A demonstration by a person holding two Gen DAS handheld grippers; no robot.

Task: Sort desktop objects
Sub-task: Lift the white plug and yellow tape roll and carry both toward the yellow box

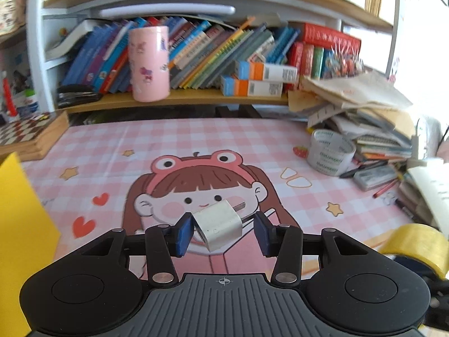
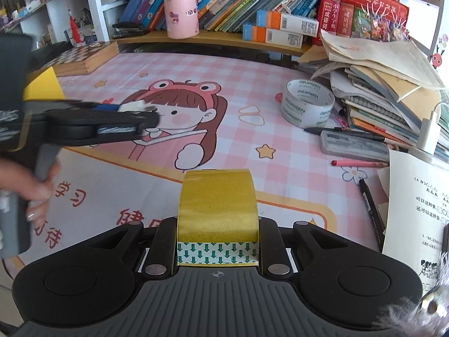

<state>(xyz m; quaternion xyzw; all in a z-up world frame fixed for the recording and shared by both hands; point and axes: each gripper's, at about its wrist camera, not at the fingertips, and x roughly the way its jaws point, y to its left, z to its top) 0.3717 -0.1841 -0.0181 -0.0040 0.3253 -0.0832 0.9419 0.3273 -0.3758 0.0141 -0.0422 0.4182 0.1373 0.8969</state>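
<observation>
Left wrist view, from left to right: a yellow sheet (image 1: 16, 224) at the near left edge, a chessboard box (image 1: 31, 134) behind it, the pink canister (image 1: 149, 63) on the far shelf, then the left tongs (image 1: 223, 233) standing wide around a white charger plug (image 1: 219, 223). The left pad (image 1: 183, 234) touches the plug; the right pad sits apart from it. Whether the plug rests on the pink cartoon mat (image 1: 196, 140) or hangs, I cannot tell. Farther right lie a white tape roll (image 1: 329, 151) and a leaning book pile (image 1: 373, 129).

Right wrist view adds what the first barely catches: the right tongs (image 2: 217, 224) are closed on a yellow tape roll (image 2: 217, 205), held near the front of the surface. It also shows the left tool side-on with the plug at its tip, the person's hand (image 2: 36, 193) on the handle, a grey pencil case (image 2: 353, 141), a red pencil (image 2: 359, 163) and a second charger (image 2: 429, 132) far right.

My guess is the sorting is mid-way: the plug is being either gripped or let go, and the yellow roll probably belongs beside the white one, which calls for a carry to the far right.
</observation>
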